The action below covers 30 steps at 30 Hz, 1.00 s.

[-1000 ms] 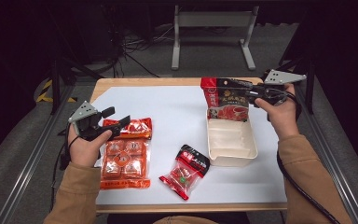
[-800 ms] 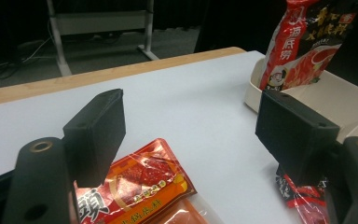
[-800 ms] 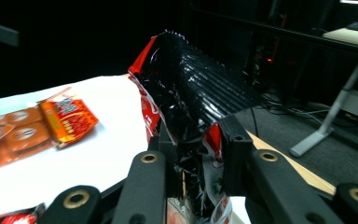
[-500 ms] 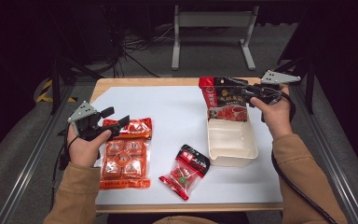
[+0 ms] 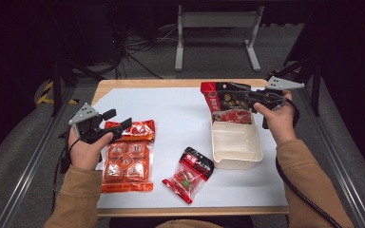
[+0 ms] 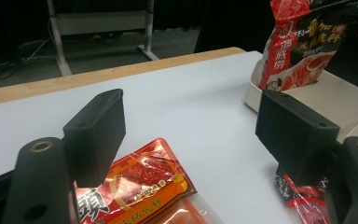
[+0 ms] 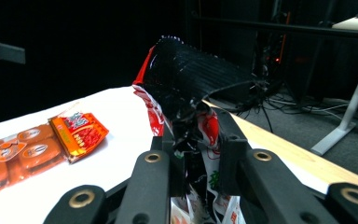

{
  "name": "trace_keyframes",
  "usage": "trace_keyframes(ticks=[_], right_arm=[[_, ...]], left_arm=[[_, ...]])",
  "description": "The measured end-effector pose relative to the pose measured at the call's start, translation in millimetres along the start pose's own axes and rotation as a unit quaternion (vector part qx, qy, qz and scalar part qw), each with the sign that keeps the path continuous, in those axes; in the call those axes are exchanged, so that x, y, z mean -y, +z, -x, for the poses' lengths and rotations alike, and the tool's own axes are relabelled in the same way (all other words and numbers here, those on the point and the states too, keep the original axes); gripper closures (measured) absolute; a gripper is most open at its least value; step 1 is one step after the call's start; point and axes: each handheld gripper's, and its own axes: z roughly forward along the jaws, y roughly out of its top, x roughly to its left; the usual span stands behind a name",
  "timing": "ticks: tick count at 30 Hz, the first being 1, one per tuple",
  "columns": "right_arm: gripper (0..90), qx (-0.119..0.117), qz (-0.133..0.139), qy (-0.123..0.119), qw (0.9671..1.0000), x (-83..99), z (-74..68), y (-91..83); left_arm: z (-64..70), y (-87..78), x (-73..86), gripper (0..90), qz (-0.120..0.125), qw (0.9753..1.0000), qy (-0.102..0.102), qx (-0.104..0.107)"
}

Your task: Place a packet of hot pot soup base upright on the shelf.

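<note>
Count of items on the white sheet [image 5: 180, 118] covering the wooden table [image 5: 138, 83]: four foil packets, one tray, two hand-held grippers.

Far left: the left gripper [image 5: 120, 119], black with a grey three-cornered plate, is held in the person's left hand [image 5: 88, 149]. Its jaws stand wide apart with nothing between them, hovering over the left group of packets; in the left gripper view [image 6: 191, 130] the gap between the jaws shows bare sheet.

Packet 1: a small orange-red foil sachet with yellow print [image 5: 135, 129], lying flat just under the left gripper's jaws [image 6: 140, 184].

Packet 2: a large orange plastic pack of four moulded blocks [image 5: 126, 164], flat, touching the near edge of packet 1.

Packet 3: a red and black clear-windowed pouch [image 5: 190, 173], flat, lying at an angle near the sheet's front edge, between packet 2 and the tray.

One cream plastic rectangular tray [image 5: 237, 156] sits right of centre, its near half bare.

Packet 4: a tall red and black printed sauce bag [image 5: 228, 102], held upright over the tray's far end, lower edge inside the tray wall [image 6: 298, 46].

Far right: the right gripper [image 5: 253, 98], in the right hand [image 5: 278, 121], has its jaws clamped on the bag's top right edge [image 7: 193, 84].
</note>
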Motion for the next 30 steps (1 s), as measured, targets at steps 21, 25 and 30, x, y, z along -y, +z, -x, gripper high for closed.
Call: trace_keyframes(ticks=[21, 25, 30], right_arm=[[80.0, 0.049, 0.000, 0.047, 0.9977, 29.7, 12.4, -22.0], [79.3, 0.057, -0.009, 0.037, 0.9977, 27.5, 11.1, -21.3], [72.0, 0.073, -0.042, 0.008, 0.9964, 16.8, 4.9, -16.5]], left_arm=[[-2.4, 0.0, 0.5, 25.1, 0.000, 1.0000, -0.002, -0.001], [-2.1, 0.5, 0.0, 25.0, -0.001, 1.0000, -0.002, -0.001], [-3.0, 1.2, 0.2, 24.9, -0.002, 1.0000, -0.002, -0.001]])
